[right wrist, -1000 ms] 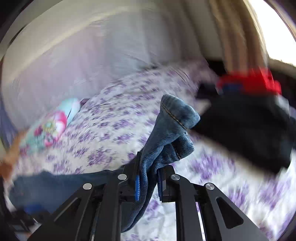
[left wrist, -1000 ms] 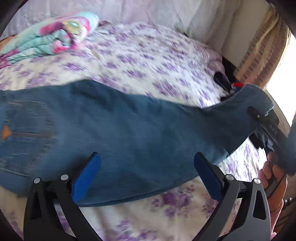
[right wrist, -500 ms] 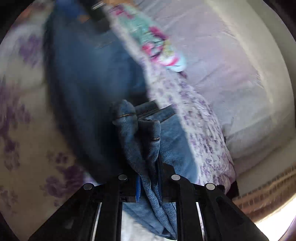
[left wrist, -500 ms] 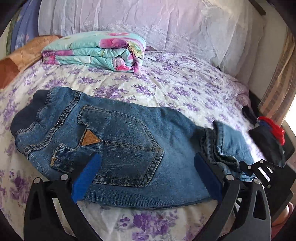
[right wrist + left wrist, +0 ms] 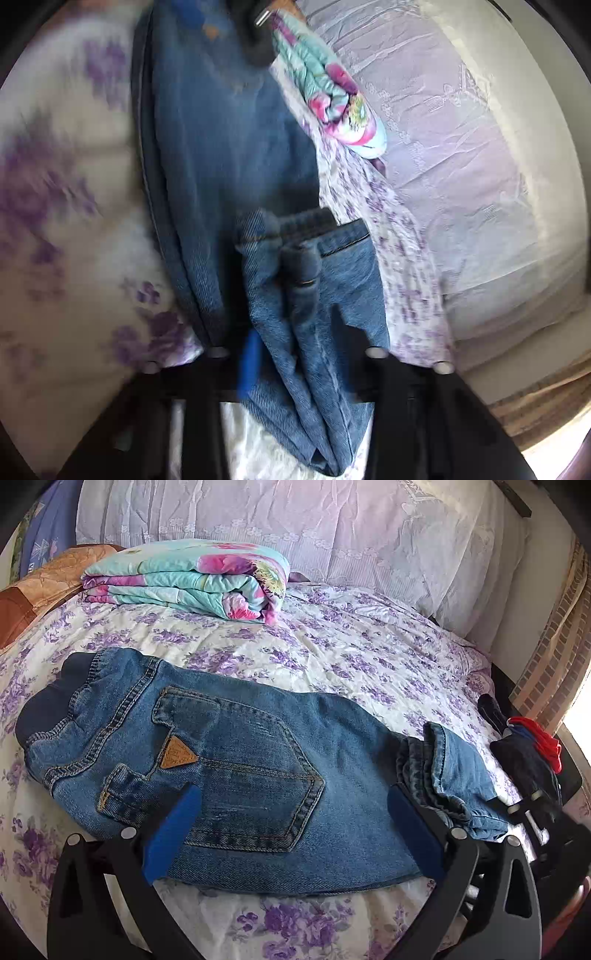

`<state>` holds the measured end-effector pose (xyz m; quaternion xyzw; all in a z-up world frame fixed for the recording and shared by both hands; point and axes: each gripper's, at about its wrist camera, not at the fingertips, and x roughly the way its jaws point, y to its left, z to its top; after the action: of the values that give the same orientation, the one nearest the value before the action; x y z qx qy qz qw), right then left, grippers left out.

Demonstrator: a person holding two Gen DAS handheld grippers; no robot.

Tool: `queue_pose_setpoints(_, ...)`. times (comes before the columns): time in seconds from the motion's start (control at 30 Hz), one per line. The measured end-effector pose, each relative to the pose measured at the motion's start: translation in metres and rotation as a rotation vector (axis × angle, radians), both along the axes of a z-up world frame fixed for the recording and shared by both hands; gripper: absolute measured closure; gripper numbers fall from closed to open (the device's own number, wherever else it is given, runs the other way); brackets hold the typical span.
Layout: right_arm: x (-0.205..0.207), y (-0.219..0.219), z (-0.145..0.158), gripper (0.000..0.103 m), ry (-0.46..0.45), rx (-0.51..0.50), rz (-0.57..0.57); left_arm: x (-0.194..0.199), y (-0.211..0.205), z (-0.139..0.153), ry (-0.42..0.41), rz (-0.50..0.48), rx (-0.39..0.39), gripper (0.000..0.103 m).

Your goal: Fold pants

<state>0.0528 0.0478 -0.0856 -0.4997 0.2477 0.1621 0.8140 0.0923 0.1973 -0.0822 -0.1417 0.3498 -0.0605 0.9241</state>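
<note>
Your jeans [image 5: 236, 768] lie flat across the flowered bedsheet [image 5: 369, 657], waistband toward 9 o'clock in the left wrist view, back pocket up. The leg ends [image 5: 454, 775] are brought over and rest in a bunched heap on the denim at 3 o'clock. That fold reaches only a little way toward the waistband, so judge it begun but untidy.

Your right gripper [image 5: 303, 354] has its jaws opening; the leg ends lie between them at 6 o'clock in the right wrist view, and the pads no longer appear to press the cloth, though blur limits certainty. Your left gripper [image 5: 291, 823] stands wide apart over the seat of the jeans, holding nothing.

Remaining, in my judgement: flatten the cuffs, then fold once more toward the waistband.

The folded quilt [image 5: 192, 579] at 12 o'clock sits well apart
</note>
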Motion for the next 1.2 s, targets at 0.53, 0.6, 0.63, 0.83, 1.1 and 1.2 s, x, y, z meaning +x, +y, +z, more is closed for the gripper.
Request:
queue_pose_setpoints(0.53,0.141,-0.072,0.003,0.086,0.383,0.704,-0.351,0.0,-0.001,-0.001,0.003,0.003,0.019,0.004)
queue_pose_setpoints(0.6,0.133,-0.07,0.014,0.086,0.383,0.689,-0.349,0.0,-0.001,-0.001,0.004,0.004,0.019,0.004)
queue_pose_setpoints(0.63,0.129,-0.076,0.024,0.086,0.395,0.735,-0.341,0.0,-0.001,-0.001,0.005,0.004,0.021,0.004)
queue_pose_setpoints(0.83,0.08,-0.131,0.068,0.07,0.319,0.94,-0.33,0.0,-0.002,-0.001,0.011,0.008,0.04,0.004)
queue_pose_setpoints(1.1,0.07,-0.141,0.023,0.065,0.403,0.896,-0.393,0.004,-0.007,-0.002,0.021,0.013,0.075,0.004)
queue_pose_setpoints(1.2,0.069,-0.146,0.051,0.053,0.359,0.99,-0.341,0.004,-0.008,-0.002,0.024,0.016,0.093,0.004)
